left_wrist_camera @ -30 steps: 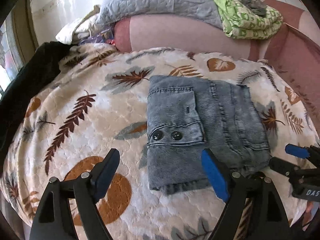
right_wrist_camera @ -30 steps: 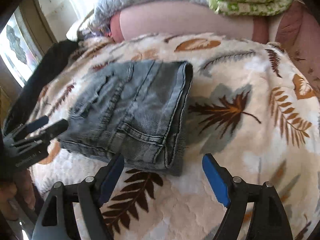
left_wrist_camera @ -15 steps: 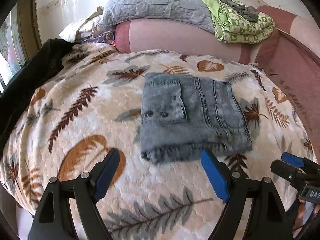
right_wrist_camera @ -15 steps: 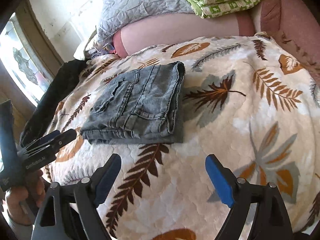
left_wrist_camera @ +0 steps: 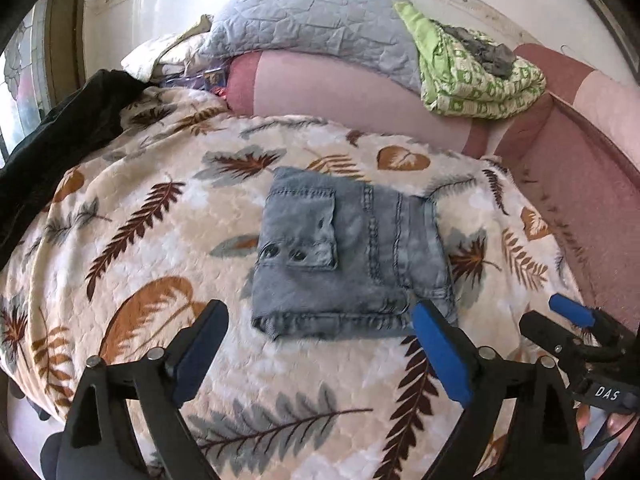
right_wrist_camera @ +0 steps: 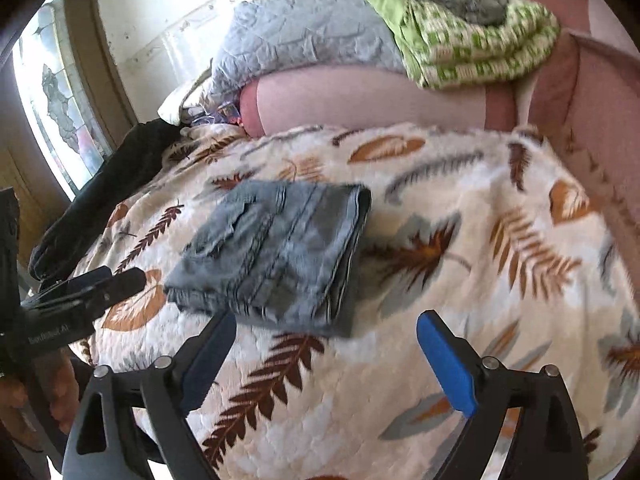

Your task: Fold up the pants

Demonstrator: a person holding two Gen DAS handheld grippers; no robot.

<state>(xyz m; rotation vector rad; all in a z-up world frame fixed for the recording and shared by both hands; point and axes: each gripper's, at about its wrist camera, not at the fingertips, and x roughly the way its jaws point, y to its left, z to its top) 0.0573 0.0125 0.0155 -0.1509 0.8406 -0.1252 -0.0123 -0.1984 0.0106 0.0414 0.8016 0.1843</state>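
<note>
The grey denim pants (left_wrist_camera: 352, 256) lie folded into a flat rectangle on the leaf-patterned blanket (left_wrist_camera: 160, 248), pocket flap with two dark buttons facing up. They also show in the right wrist view (right_wrist_camera: 276, 256), left of centre. My left gripper (left_wrist_camera: 320, 344) is open and empty, held above the blanket just in front of the pants' near edge. My right gripper (right_wrist_camera: 326, 354) is open and empty, in front of the pants' right corner. It also shows at the right edge of the left wrist view (left_wrist_camera: 560, 320). The left gripper shows at the left of the right wrist view (right_wrist_camera: 100, 284).
A pink sofa back (left_wrist_camera: 360, 92) runs behind the blanket, with a grey quilted pillow (left_wrist_camera: 320, 20) and a green-white folded cloth (left_wrist_camera: 480, 76) on top. A black garment (left_wrist_camera: 60, 128) hangs at the left by a window (right_wrist_camera: 60, 92). The pink armrest (left_wrist_camera: 580, 200) bounds the right.
Both grippers have pulled back and up from the folded pants, which now look smaller and farther. Both stay open. The pants have not moved.
</note>
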